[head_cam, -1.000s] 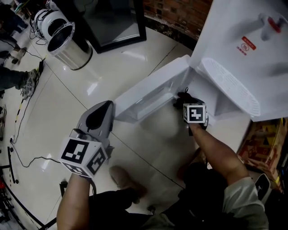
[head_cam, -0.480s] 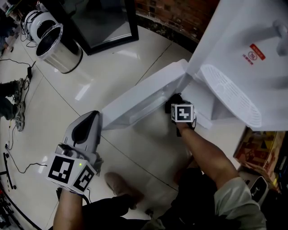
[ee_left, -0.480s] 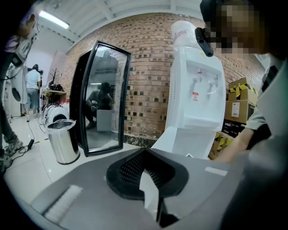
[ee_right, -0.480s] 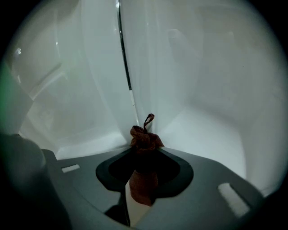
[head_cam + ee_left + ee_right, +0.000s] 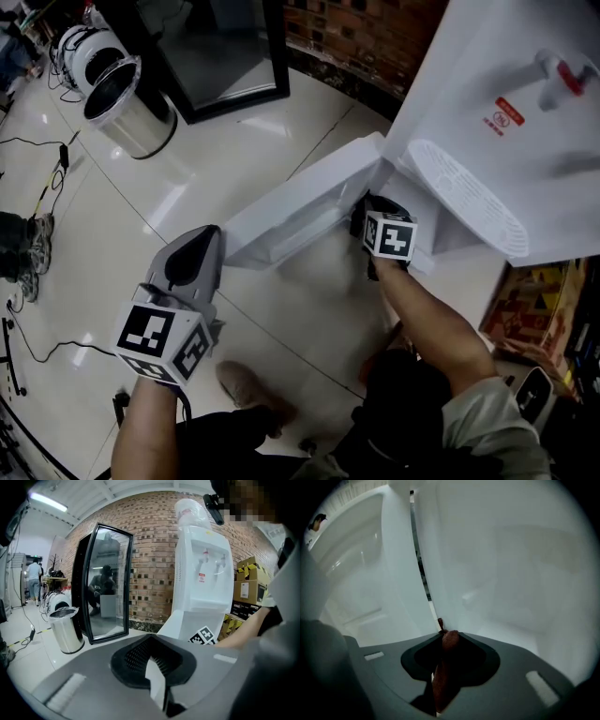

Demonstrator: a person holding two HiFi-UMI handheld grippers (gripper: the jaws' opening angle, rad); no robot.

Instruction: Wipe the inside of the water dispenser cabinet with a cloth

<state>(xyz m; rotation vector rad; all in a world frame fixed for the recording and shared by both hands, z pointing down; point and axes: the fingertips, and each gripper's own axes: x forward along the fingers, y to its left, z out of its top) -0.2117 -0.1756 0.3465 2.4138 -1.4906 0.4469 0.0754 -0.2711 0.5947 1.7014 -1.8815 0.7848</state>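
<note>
The white water dispenser (image 5: 506,84) stands at the right, its lower cabinet door (image 5: 300,211) swung open to the left. My right gripper (image 5: 375,210) is at the cabinet opening, near the door's hinge side. In the right gripper view a brown-red cloth (image 5: 443,677) sits pinched between the jaws of the right gripper (image 5: 443,637), which have just been closing on it, with the white cabinet inside (image 5: 511,573) close in front. My left gripper (image 5: 202,244) hangs shut and empty over the floor, left of the door; the left gripper view shows the left gripper (image 5: 152,656) facing the dispenser (image 5: 201,583).
A steel bin (image 5: 122,103) and a black-framed glass panel (image 5: 230,47) stand at the back left. Cables (image 5: 37,328) lie on the tiled floor at the left. Cardboard boxes (image 5: 525,300) sit right of the dispenser. My shoe (image 5: 248,389) is below the door.
My right gripper has shifted a little up and to the right at the cabinet opening, with the cloth in it. The left gripper has stayed where it was.
</note>
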